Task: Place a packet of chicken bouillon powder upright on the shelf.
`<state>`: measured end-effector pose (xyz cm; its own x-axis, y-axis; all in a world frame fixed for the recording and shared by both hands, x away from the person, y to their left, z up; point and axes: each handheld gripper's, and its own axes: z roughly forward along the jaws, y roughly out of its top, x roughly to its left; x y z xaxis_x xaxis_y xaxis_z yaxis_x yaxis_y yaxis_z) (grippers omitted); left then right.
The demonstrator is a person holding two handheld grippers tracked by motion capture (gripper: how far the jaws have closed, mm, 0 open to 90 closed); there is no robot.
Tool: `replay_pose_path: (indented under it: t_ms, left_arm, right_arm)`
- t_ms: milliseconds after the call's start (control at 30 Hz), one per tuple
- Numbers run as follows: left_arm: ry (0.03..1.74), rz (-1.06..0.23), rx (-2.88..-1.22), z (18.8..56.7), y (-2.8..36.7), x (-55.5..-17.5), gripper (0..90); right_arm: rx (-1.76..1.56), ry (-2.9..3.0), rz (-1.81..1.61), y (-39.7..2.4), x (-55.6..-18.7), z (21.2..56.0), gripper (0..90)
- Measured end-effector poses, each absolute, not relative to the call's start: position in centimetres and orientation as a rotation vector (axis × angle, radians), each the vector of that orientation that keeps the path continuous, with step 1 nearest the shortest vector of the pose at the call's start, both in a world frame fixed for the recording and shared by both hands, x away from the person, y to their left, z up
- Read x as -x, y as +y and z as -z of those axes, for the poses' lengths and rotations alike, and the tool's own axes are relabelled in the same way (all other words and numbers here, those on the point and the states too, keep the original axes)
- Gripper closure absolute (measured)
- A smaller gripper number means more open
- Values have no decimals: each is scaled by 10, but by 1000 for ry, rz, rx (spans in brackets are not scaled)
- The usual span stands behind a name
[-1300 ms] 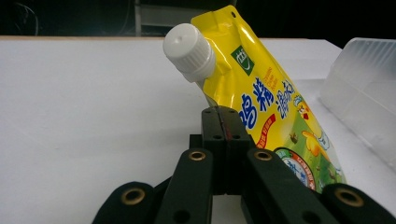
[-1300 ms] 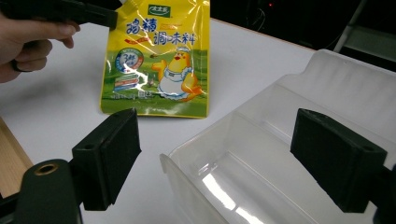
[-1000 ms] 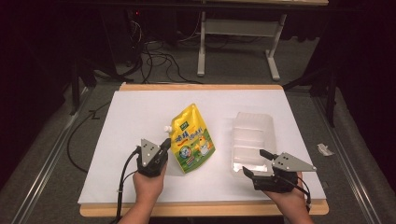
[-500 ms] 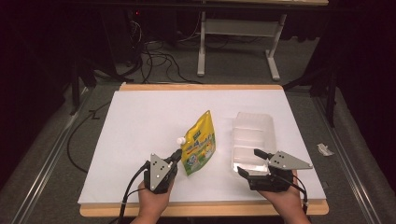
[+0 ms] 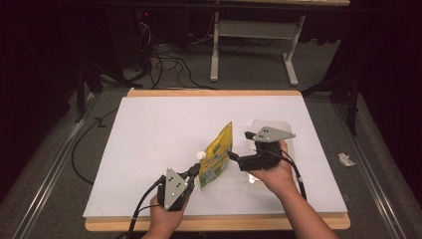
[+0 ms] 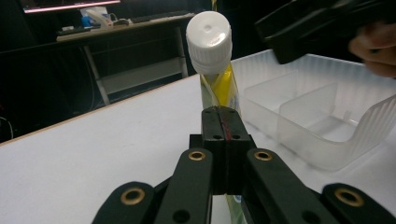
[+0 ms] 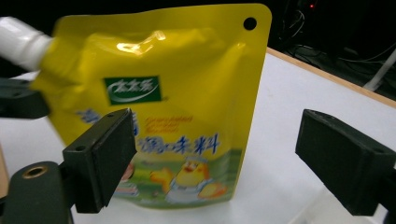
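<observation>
My left gripper [image 5: 191, 172] pinches the yellow spouted pouch [image 5: 218, 155] just below its white cap [image 6: 208, 31], holding it upright near the tabletop's front edge. My right gripper [image 7: 238, 163] is spread wide, facing the pouch's printed side, over the clear tray [image 6: 322, 116].

White table [image 5: 149, 129] with wooden edge, dark floor with cables behind. Yellow pouch [image 5: 217, 157] stands upright near middle, white cap [image 5: 199, 156] at left side. Left gripper [image 5: 193, 172] at pouch's lower left edge, jaws touching it; exact grip hard to tell. Right gripper [image 5: 233, 157] just beside pouch's right side, held over clear tray [image 5: 288, 127]. Both hands enter from bottom.
</observation>
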<state>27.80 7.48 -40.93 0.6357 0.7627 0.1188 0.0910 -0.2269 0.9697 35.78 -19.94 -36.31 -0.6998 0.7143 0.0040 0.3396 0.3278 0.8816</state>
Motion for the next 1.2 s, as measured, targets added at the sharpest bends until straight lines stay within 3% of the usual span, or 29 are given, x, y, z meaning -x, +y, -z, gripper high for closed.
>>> replay_pose_path:
  t_ms: [367,800,1033,1200]
  left_arm:
    - [675,-799,-1731,408,77,-286,900]
    - [704,-823,-1729,409,87,-297,900]
    - [792,-766,-1664,408,98,-308,900]
    - [821,-735,-1642,407,99,-314,900]
  right_arm:
    - [-907,2334,-1385,-192,-401,372,157]
    - [-829,2382,-1381,-181,-398,377,304]
    - [-817,2355,-1435,-197,-386,378,651]
    - [-807,2355,-1422,-201,-379,374,800]
